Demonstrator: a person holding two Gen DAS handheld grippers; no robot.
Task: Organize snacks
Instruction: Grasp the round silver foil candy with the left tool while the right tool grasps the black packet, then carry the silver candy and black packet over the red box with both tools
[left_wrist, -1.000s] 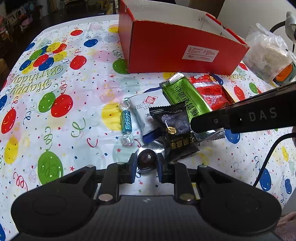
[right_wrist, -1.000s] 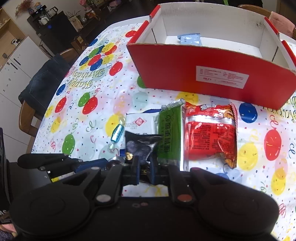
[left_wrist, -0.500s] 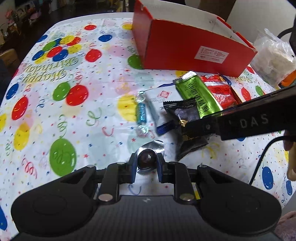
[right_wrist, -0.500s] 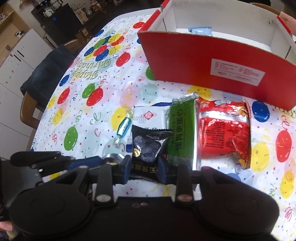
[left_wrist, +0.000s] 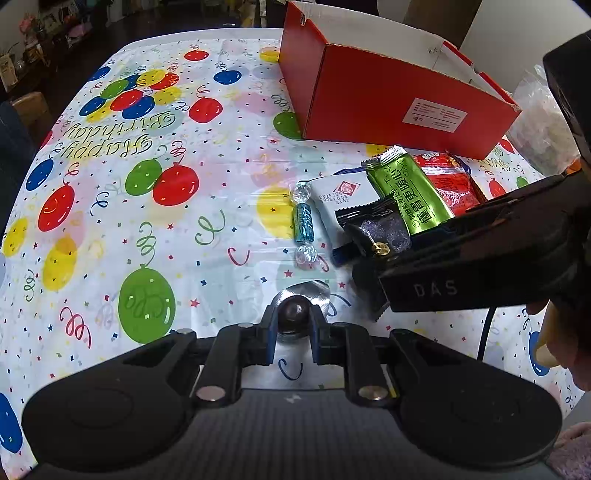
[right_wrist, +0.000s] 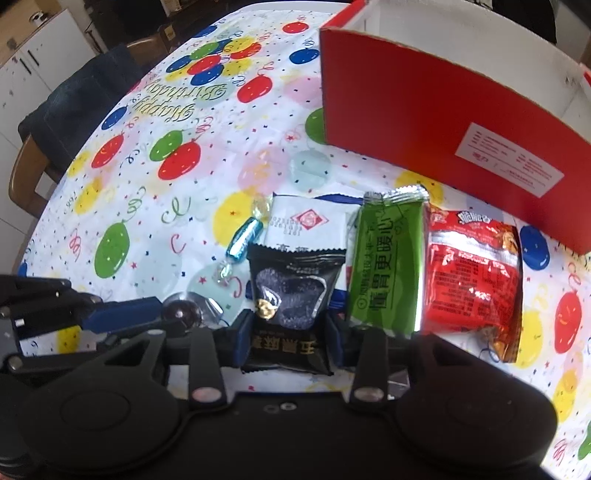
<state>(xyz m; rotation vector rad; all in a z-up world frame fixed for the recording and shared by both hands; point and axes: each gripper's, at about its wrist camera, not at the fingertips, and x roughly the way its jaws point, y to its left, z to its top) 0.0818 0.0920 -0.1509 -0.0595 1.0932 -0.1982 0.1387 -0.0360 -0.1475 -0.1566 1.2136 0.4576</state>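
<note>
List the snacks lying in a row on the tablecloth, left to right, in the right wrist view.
Blue twist-wrapped candy → white packet → green packet → red packet.

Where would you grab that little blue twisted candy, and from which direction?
Judging by its shape, grip the blue candy across its firm middle, from above, fingers on its two long sides. The clear twisted ends are flimsy. It lies flat on the tablecloth, close beside the white packet, so that side looks tight.
</note>
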